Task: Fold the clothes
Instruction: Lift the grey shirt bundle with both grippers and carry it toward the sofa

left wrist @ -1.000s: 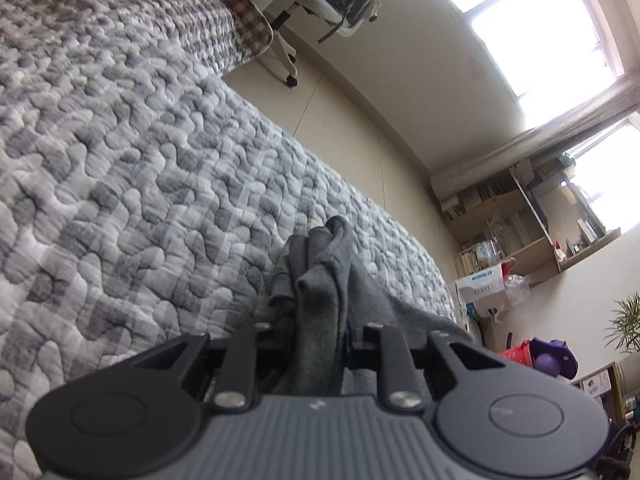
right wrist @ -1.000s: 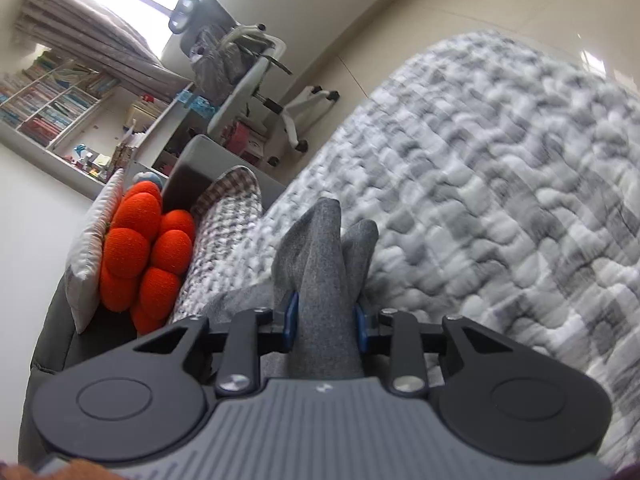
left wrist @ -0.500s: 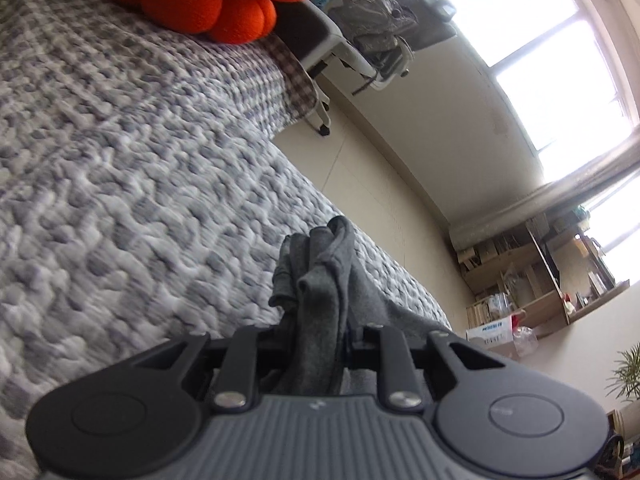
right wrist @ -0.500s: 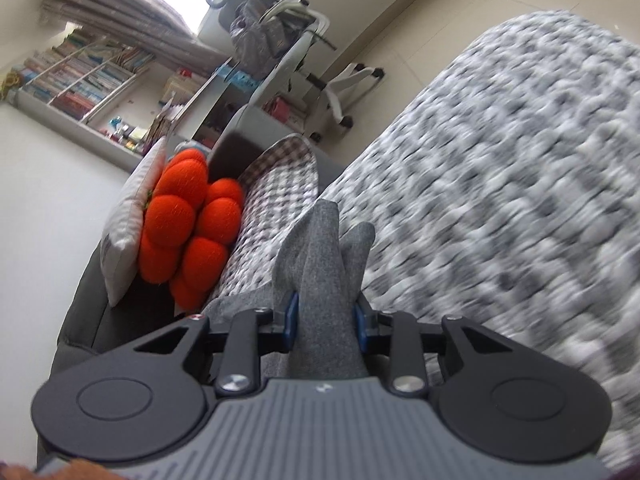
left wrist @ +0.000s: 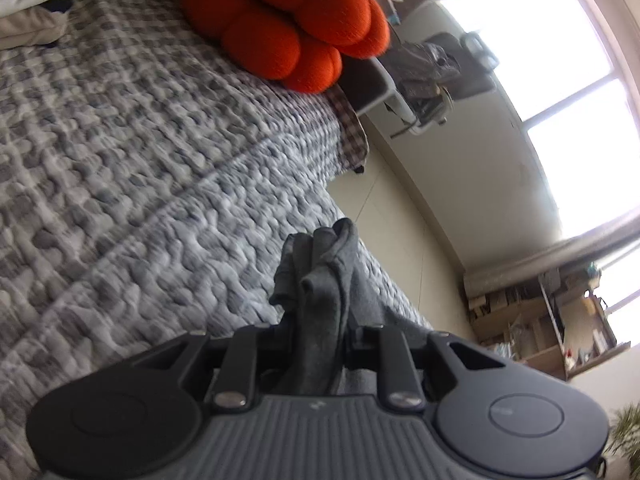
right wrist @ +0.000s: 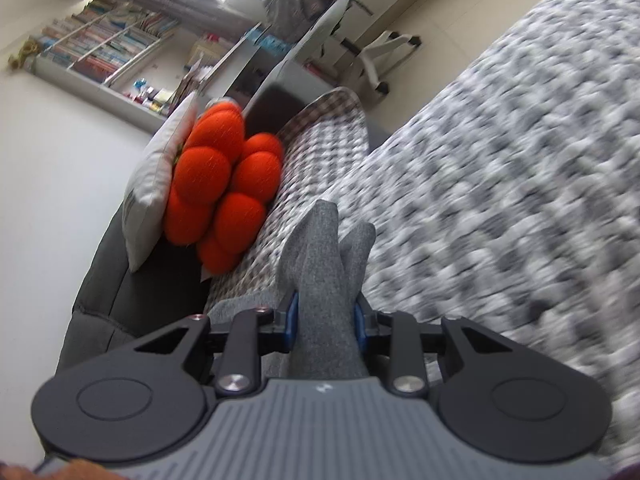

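Currently listed: one grey garment, bunched, pinched in two places and raised over the bed.

Left hand-held gripper: closed down on a thick wad of the cloth, fingers narrowed to the width of the bunch. Crumpled folds stand up past the fingertips and point forward, away from the camera; the rest of the cloth trails back and to the right below the tool.

Right hand-held gripper: likewise clamped on the grey garment, blue pads pressing either side. Two rounded folds stick up beyond the tips, long axis running along the fingers.

Holder's hands: a sliver of one shows at the lower left edge of the right view; pose cannot be told.

Bed cover: grey and white quilted pattern, blurred in the right view. Orange cushion at the bed's head, against a white pillow. Office chair on the floor beyond the bed; bookshelves on the wall.
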Demonstrator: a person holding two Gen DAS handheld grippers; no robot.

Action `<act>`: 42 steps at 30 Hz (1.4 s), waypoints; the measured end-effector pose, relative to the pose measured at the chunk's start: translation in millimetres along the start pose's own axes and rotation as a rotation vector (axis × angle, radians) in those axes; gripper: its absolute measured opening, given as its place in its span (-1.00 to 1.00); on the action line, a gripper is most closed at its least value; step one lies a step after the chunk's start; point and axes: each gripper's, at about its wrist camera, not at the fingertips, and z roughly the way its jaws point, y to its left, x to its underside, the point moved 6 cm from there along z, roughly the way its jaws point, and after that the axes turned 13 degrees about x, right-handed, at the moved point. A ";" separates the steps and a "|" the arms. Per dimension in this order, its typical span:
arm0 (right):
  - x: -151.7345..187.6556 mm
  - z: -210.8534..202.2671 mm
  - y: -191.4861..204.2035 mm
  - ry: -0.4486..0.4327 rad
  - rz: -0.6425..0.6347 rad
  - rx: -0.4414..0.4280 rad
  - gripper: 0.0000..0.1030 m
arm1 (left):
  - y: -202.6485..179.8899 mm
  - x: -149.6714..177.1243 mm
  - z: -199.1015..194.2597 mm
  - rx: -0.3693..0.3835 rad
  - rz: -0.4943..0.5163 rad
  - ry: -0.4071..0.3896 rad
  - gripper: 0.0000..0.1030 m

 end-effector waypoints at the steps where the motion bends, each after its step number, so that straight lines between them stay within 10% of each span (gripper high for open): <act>1: 2.2 2.3 4.2 0.007 -0.005 -0.006 -0.41 | 1.1 -4.6 -3.1 -0.003 -0.006 -0.011 -0.60; 42: 67.8 225.1 318.1 0.397 -0.343 -0.378 -0.43 | 95.0 -230.6 -181.9 -0.153 0.020 -0.460 -0.61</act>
